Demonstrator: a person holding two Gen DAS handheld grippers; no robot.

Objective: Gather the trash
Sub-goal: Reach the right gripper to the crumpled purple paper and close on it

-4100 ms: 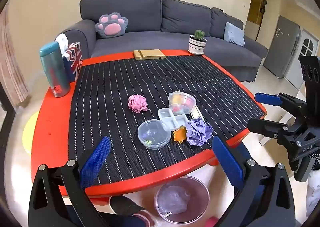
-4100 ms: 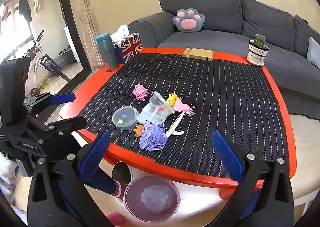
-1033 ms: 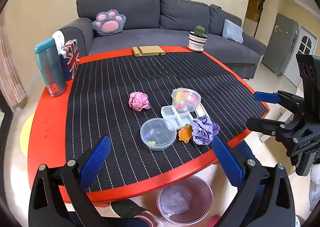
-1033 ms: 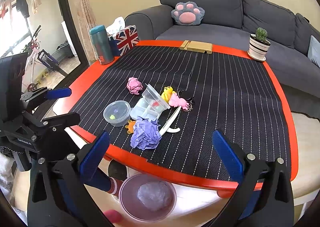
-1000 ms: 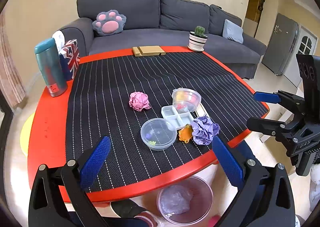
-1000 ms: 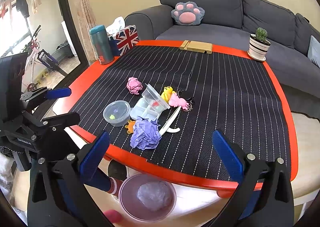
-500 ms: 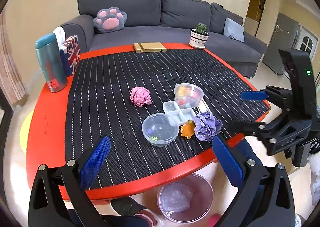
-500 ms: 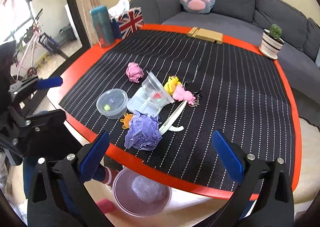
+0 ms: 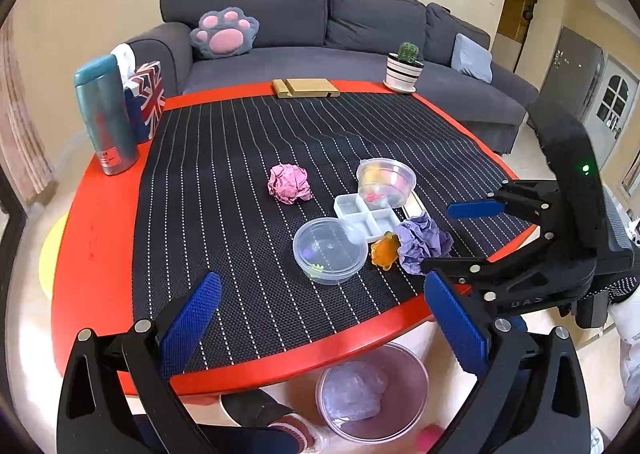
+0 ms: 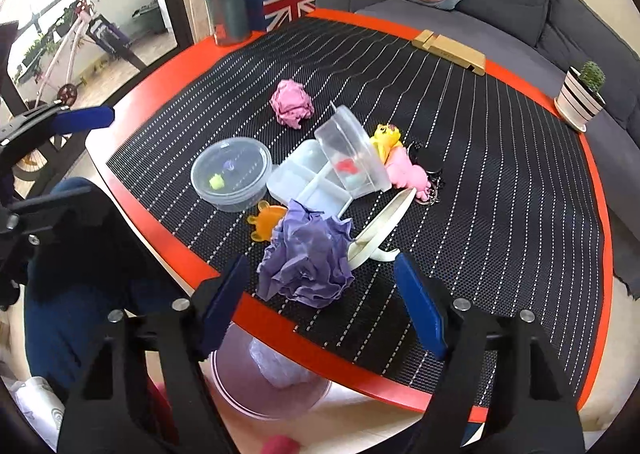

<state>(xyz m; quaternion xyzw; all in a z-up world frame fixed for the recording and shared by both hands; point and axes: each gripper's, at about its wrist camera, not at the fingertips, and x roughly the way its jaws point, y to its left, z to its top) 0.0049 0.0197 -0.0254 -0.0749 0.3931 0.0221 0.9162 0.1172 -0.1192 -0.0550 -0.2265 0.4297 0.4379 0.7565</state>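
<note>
A crumpled purple paper ball (image 10: 306,260) lies near the front edge of the black striped mat (image 10: 500,158); it also shows in the left wrist view (image 9: 424,242). My right gripper (image 10: 320,300) is open with its blue pads on either side of that ball, just short of it. It also shows from the side in the left wrist view (image 9: 452,236). A crumpled pink paper ball (image 9: 289,184) lies farther back on the mat. My left gripper (image 9: 320,324) is open and empty over the front of the red table. A clear pink bin (image 9: 372,392) with a wad inside stands on the floor below the edge.
Round clear tubs (image 9: 330,250), a white divided tray (image 9: 366,216), an orange toy (image 9: 384,252), pink and yellow toys (image 10: 400,158) and a white tool (image 10: 380,232) crowd around the purple ball. A teal bottle (image 9: 106,114), flag box, wooden stand and cactus pot (image 9: 404,68) stand along the far edges.
My right gripper has moved forward and down to the purple paper ball, which now sits between its open fingers. My left gripper has barely moved.
</note>
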